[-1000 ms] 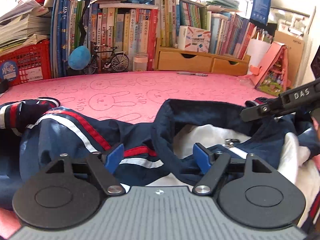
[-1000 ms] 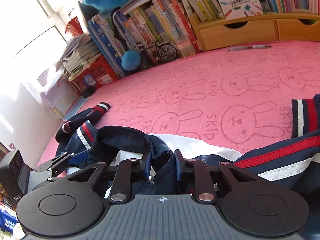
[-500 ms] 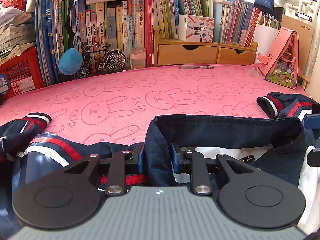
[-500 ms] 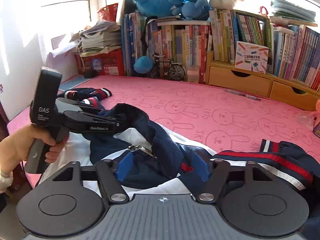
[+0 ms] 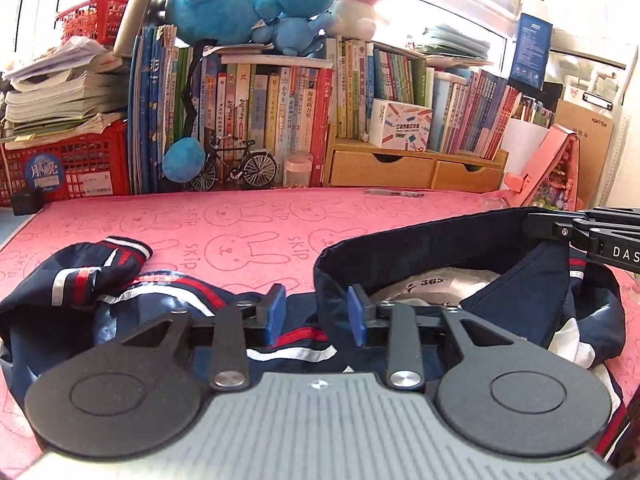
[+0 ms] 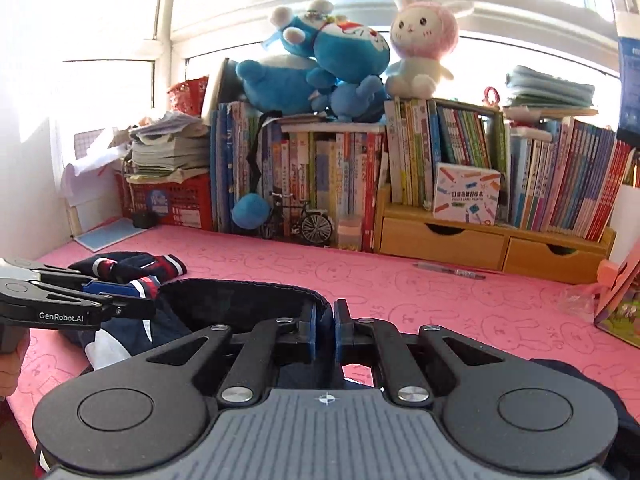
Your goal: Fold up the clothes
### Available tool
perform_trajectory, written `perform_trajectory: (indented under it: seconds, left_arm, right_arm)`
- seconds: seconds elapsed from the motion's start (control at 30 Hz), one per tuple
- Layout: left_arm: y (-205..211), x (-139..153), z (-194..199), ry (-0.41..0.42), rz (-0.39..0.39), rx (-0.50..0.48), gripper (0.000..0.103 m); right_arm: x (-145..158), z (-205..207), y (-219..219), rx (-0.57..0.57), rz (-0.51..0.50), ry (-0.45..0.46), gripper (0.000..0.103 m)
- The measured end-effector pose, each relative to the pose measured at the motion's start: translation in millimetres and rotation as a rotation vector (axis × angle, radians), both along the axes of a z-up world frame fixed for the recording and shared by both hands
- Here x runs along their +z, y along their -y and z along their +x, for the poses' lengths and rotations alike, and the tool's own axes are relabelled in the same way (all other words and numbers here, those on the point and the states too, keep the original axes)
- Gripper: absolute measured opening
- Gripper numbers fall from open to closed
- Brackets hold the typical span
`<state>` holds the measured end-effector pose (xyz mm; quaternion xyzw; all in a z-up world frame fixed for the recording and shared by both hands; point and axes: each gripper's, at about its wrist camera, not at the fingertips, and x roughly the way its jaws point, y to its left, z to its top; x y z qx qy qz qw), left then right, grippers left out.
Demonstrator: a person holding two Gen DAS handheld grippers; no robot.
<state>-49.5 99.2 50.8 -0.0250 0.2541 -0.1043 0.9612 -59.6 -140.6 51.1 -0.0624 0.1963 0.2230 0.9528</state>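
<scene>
navy jacket (image 5: 168,312) sprawls crosswise on pink mat (image 5: 248,220), cuff left.
right gripper (image 6: 325,330) pinches its collar; left gripper (image 5: 316,314) gapes, clasping nothing.

Both wrist views sit low over pink tabletop (image 5: 248,220), close above jacket (image 5: 168,300), facing bookshelf (image 6: 460,160); both share bookshelf, jacket collar.

The jacket (image 5: 168,312) lies on the counter (image 5: 248,216) directly under the left claw (image 5: 316,314), its collar (image 5: 420,240) ahead-right, one cuff (image 5: 120,254) ahead-left, books (image 5: 260,120) far ahead.
</scene>
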Motion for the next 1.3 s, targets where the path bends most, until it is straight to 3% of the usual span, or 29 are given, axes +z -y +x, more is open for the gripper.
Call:
perform_trajectory:
  seconds: [0.03,0.07,0.2,0.27,0.37,0.43,0.47,0.5,0.53,0.6,0.63,0.7,0.77,0.8,0.83,0.87,0.9,0.97,1.03,1.1,1.13,1.2,1.3]
  left_arm:
    - [6,2,1,0.016,0.011,-0.014,0.081]
    - [11,2,3,0.022,0.03,-0.021,0.09]
    - [33,-7,24,-0.004,0.143,-0.046,0.097]
    - [41,-17,39,-0.025,0.229,0.0,0.096]
    - [42,-29,53,-0.036,0.305,0.086,0.073]
    - [34,-35,59,-0.077,0.258,0.086,0.042]
    - [31,-38,62,-0.097,0.23,0.083,0.036]
    - [28,-39,61,-0.11,0.198,0.075,0.028]
    - [26,-39,58,-0.111,0.186,0.07,0.025]
    - [27,-38,52,-0.097,0.189,0.065,0.022]
    - [28,-37,50,-0.091,0.181,0.061,0.022]
    - [28,-33,46,-0.079,0.166,0.054,0.022]
    - [29,-31,44,-0.071,0.156,0.052,0.028]
    - [31,-31,47,-0.074,0.162,0.067,0.045]
    - [32,-32,51,-0.078,0.172,0.085,0.071]
    - [33,-34,57,-0.088,0.19,0.104,0.085]
    - [34,-36,63,-0.099,0.207,0.108,0.095]
    - [38,-42,73,-0.103,0.234,0.108,0.093]
    - [41,-48,74,-0.081,0.259,0.099,0.07]
    - [42,-48,68,-0.052,0.225,0.062,0.032]
    - [45,-44,62,-0.016,0.226,0.063,0.021]
    - [50,-35,52,0.065,0.244,0.07,0.02]
    - [60,-9,54,0.21,0.358,0.109,0.017]
  right_arm:
    - [2,-7,-1,0.013,-0.014,0.019,0.01]
    - [2,-15,-1,0.023,-0.028,0.036,0.01]
    - [5,-42,-1,0.046,-0.074,0.098,0.01]
    - [5,-54,0,0.049,-0.084,0.122,0.01]
    - [0,-59,-3,0.042,-0.137,0.134,0.01]
    - [-5,-47,2,0.018,-0.111,0.083,0.012]
    - [-6,-39,7,0.007,-0.072,0.044,0.017]
    - [-6,-29,13,-0.004,-0.018,0.0,0.035]
    - [-5,-20,16,-0.005,0.02,-0.036,0.064]
    - [-6,-6,13,0.018,0.045,-0.075,0.097]
    - [-8,-2,8,0.03,0.042,-0.083,0.098]
    - [-12,6,-5,0.029,-0.009,-0.07,0.098]
    - [-21,21,-17,-0.036,-0.069,-0.073,0.089]
    - [-26,32,-17,-0.072,-0.071,-0.106,0.062]
    - [-30,38,-15,-0.094,-0.061,-0.138,0.021]
    - [-32,36,-13,-0.092,-0.057,-0.143,0.01]
    - [-34,33,-10,-0.09,-0.054,-0.149,0.011]
    - [-37,29,-4,-0.086,-0.047,-0.16,0.01]
    - [-40,24,1,-0.082,-0.04,-0.172,0.01]
    - [-40,18,1,-0.086,-0.085,-0.125,0.01]
    - [-38,14,0,-0.089,-0.121,-0.086,0.01]
    - [-34,7,-3,-0.096,-0.194,-0.007,0.01]
    - [-22,13,-13,-0.106,-0.278,0.114,0.01]
